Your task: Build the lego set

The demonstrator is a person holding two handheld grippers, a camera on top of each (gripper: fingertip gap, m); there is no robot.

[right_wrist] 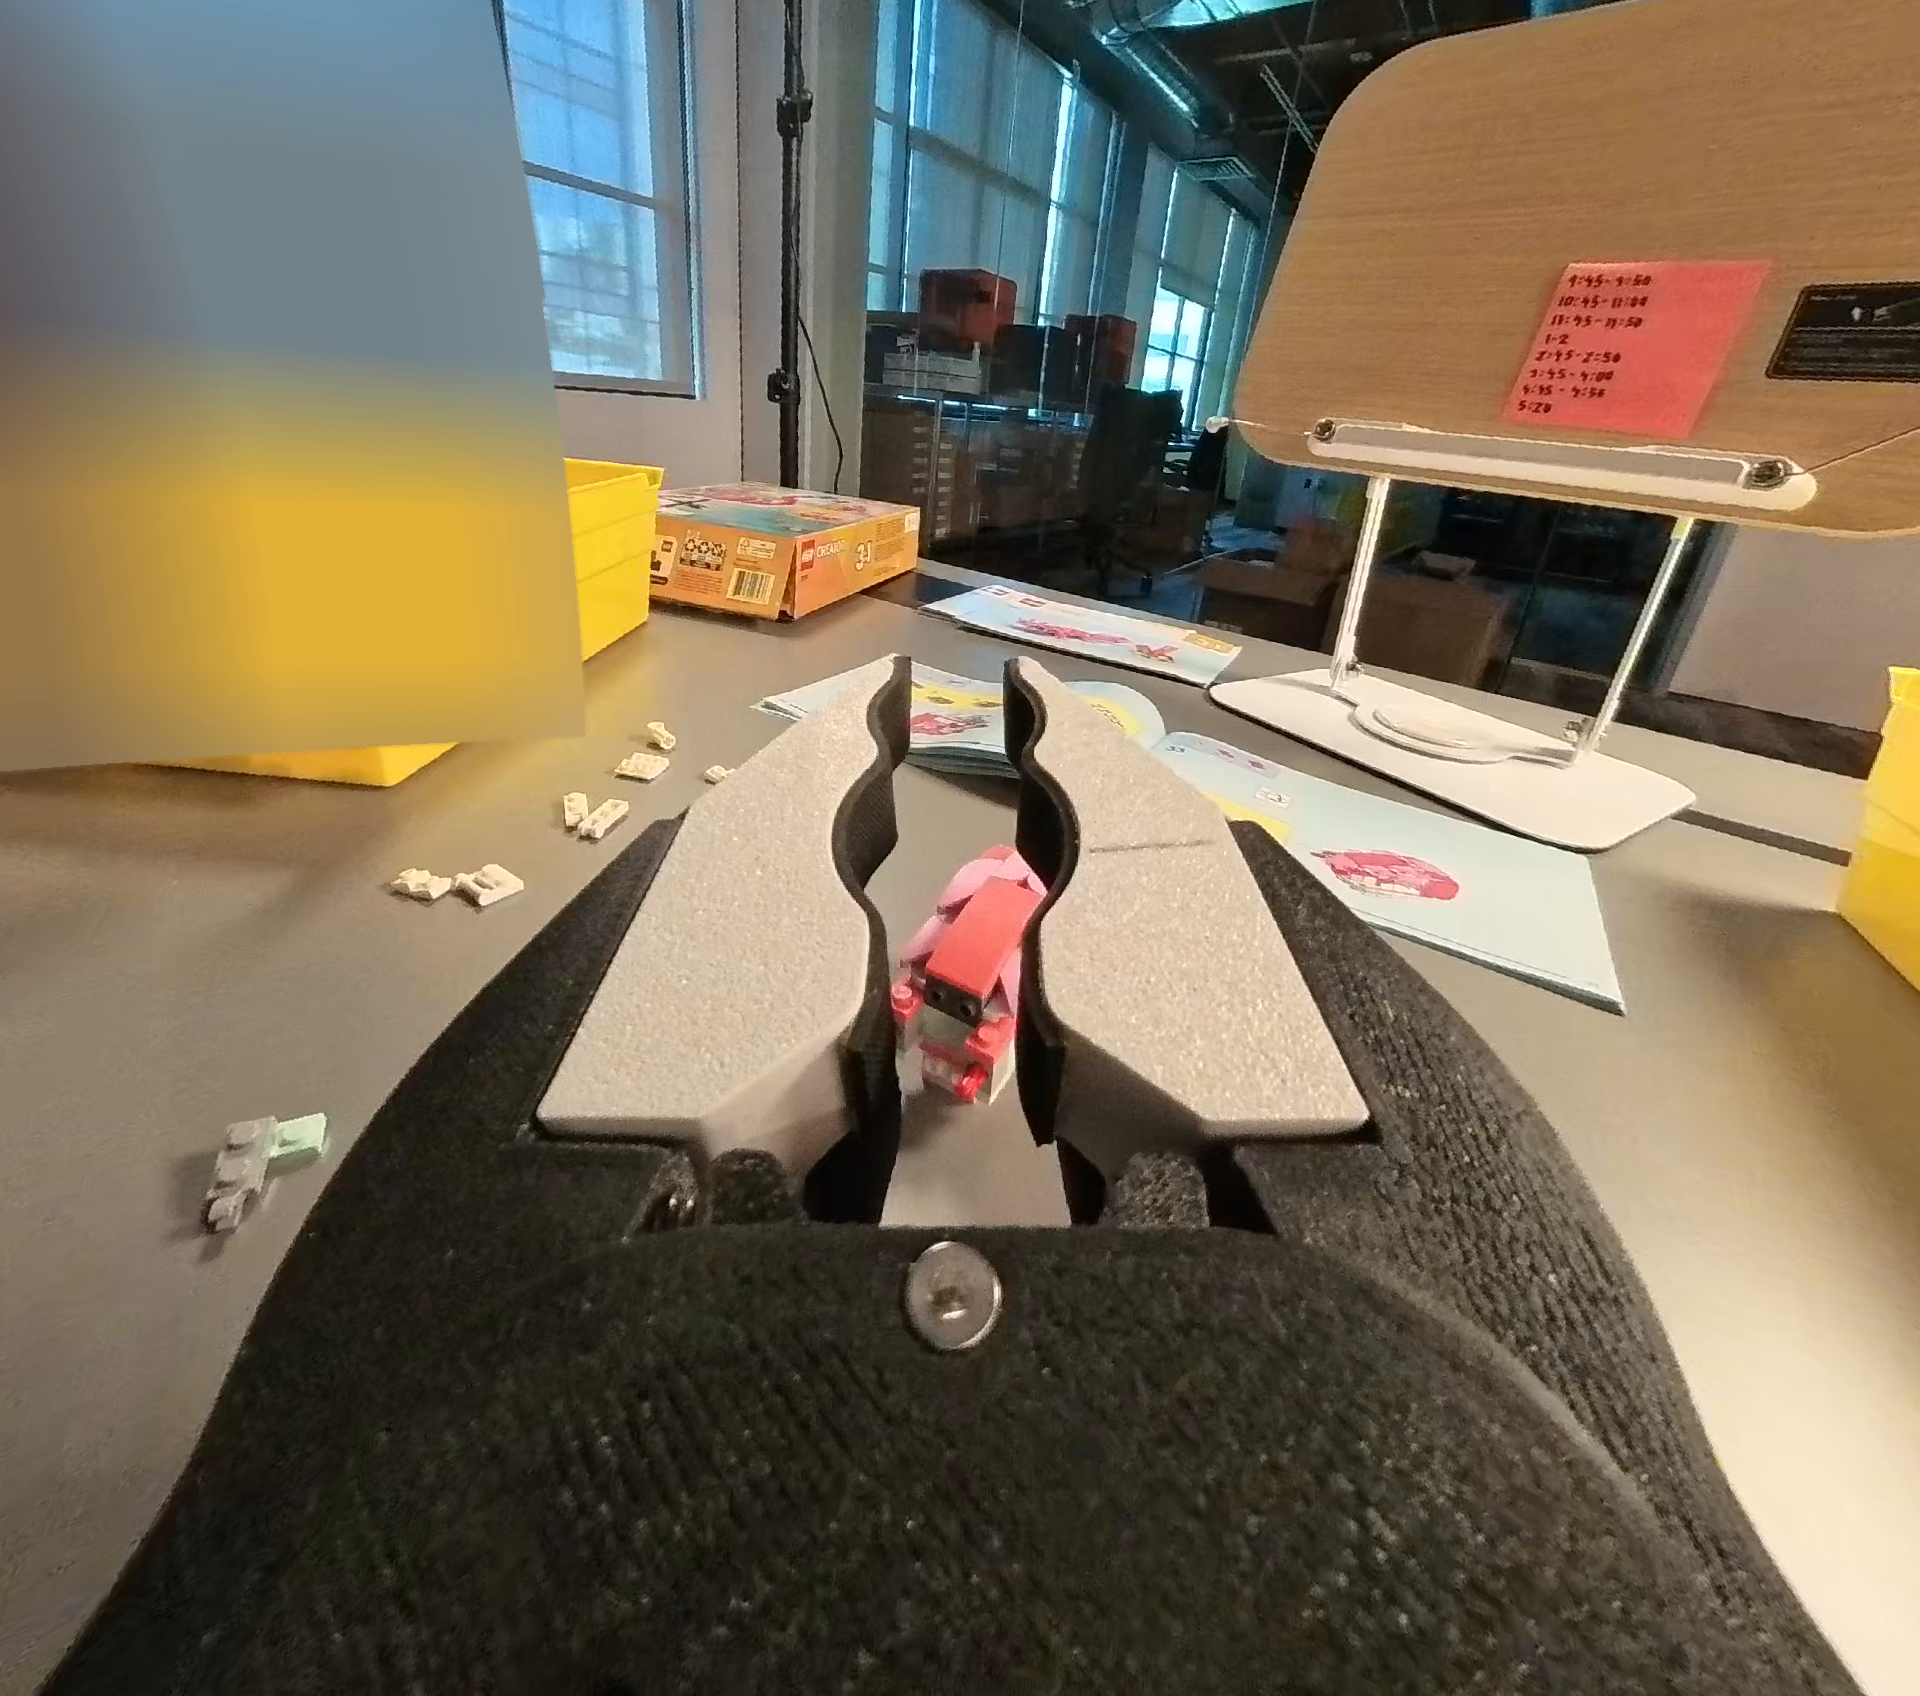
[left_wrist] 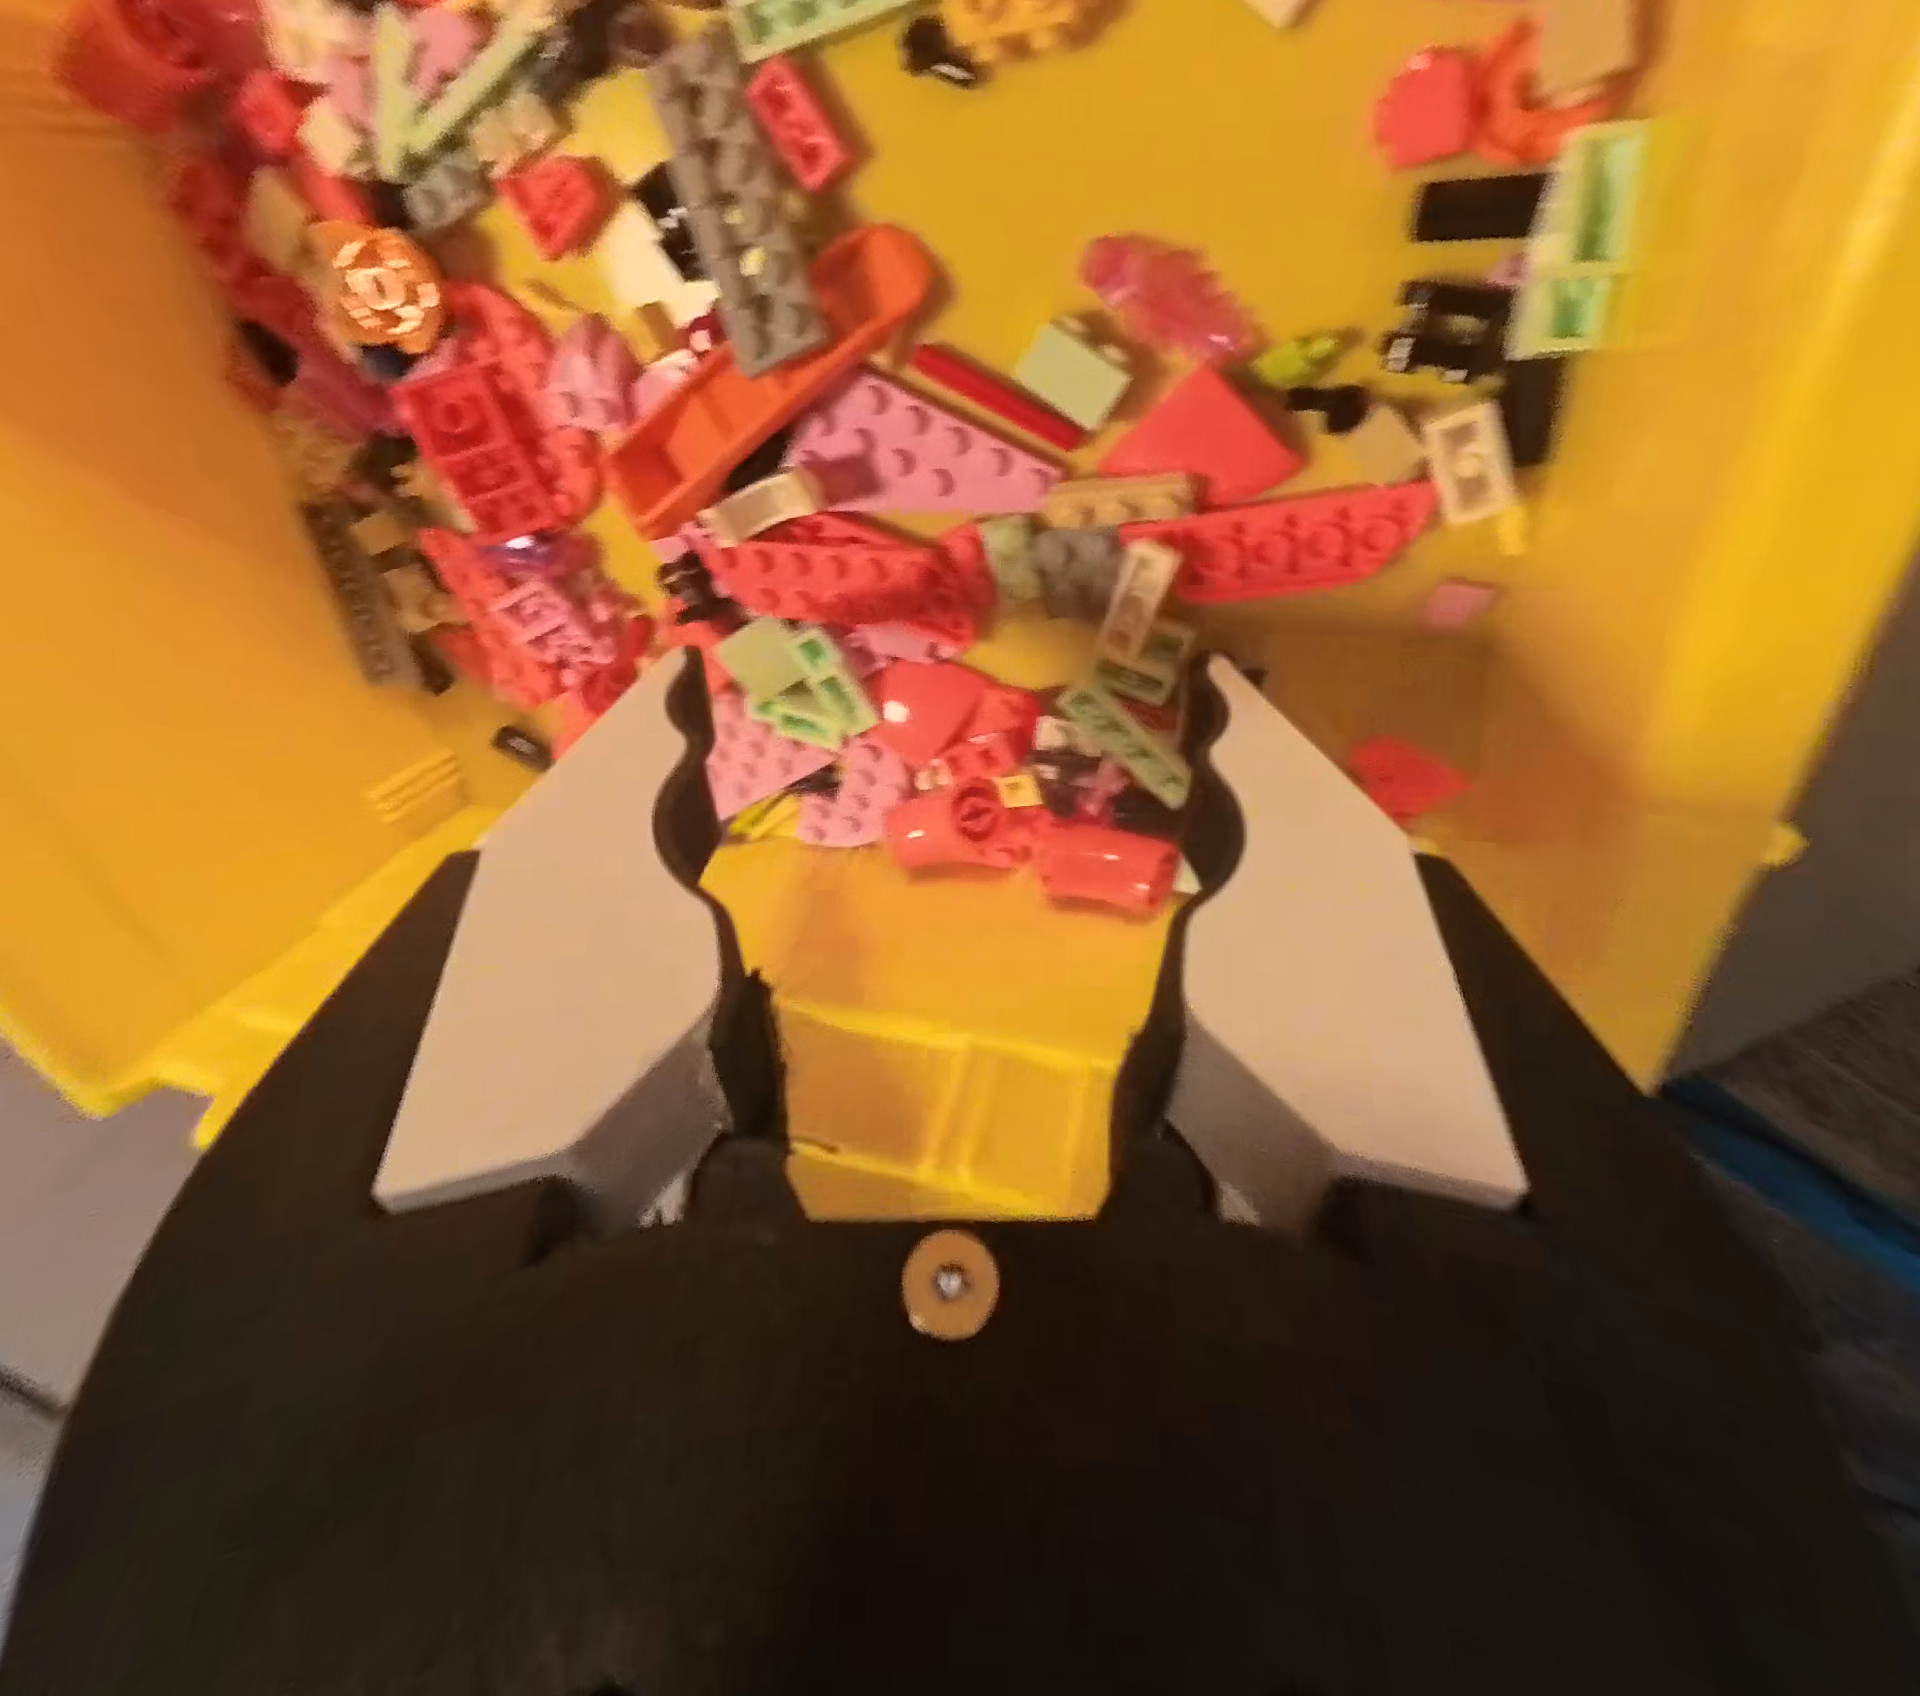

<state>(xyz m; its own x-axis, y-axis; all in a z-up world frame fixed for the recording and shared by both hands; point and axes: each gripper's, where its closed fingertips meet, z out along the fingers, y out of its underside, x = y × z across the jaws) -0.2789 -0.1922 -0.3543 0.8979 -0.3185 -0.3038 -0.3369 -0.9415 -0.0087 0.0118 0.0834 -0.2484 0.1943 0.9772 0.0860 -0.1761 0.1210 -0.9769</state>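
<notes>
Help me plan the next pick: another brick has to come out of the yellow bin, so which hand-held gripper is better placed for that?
Left, probably. The left hand-held gripper hangs wide open over the loose bricks in the yellow bin. The right hand-held gripper is over the table, shut on a small pink-and-red brick assembly.

Handwritten pink note (right_wrist: 1636,345) and printed black label (right_wrist: 1844,332) sit on the wooden board (right_wrist: 1507,171). Orange box (right_wrist: 779,555) bears brand print and a barcode. Booklets (right_wrist: 1081,633) bear small print.

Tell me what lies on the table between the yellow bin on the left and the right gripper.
In the right wrist view, small white bricks lie scattered on the grey table between the yellow bin and the right gripper; the rest is bare tabletop.
</notes>
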